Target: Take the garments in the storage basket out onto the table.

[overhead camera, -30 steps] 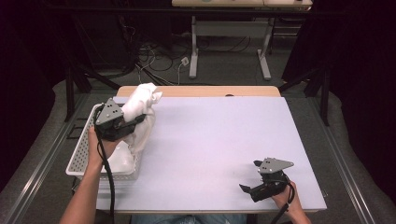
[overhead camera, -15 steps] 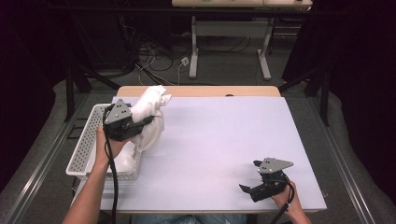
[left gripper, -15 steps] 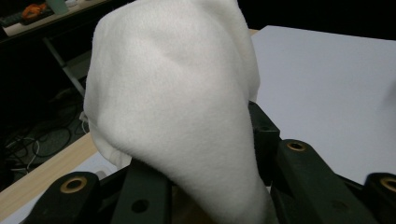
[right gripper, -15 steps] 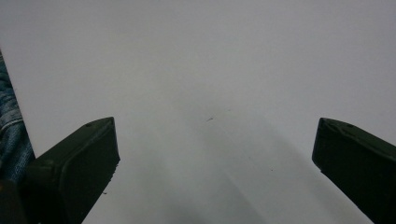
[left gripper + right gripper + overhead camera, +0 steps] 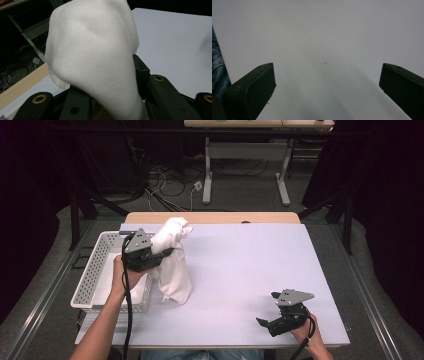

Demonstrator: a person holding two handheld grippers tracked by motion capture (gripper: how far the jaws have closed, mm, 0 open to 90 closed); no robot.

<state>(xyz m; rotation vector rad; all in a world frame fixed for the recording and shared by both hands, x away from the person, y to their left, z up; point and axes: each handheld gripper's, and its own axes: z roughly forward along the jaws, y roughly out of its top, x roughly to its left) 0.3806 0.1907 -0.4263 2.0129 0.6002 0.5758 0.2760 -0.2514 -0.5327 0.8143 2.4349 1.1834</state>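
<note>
A white cloth (image 5: 172, 260) hangs from my left gripper (image 5: 162, 255), which is shut on it just right of the basket, above the table's left side. The cloth's lower end reaches down to the white table top (image 5: 240, 265). In the left gripper view the cloth (image 5: 95, 57) bulges up between the black jaws and hides the fingertips. My right gripper (image 5: 267, 312) rests low at the table's front right, held by a hand. Its jaws stand wide apart in the right gripper view, with bare table (image 5: 324, 50) between them.
A white perforated basket (image 5: 92, 275) stands at the table's left edge, partly over the side. The wooden strip of a second table top (image 5: 215, 217) runs along the far edge. Cables and desk legs (image 5: 207, 170) lie on the floor beyond.
My left gripper has carried the cloth up out of the basket and rightward, over the table. The right gripper has stayed put.
</note>
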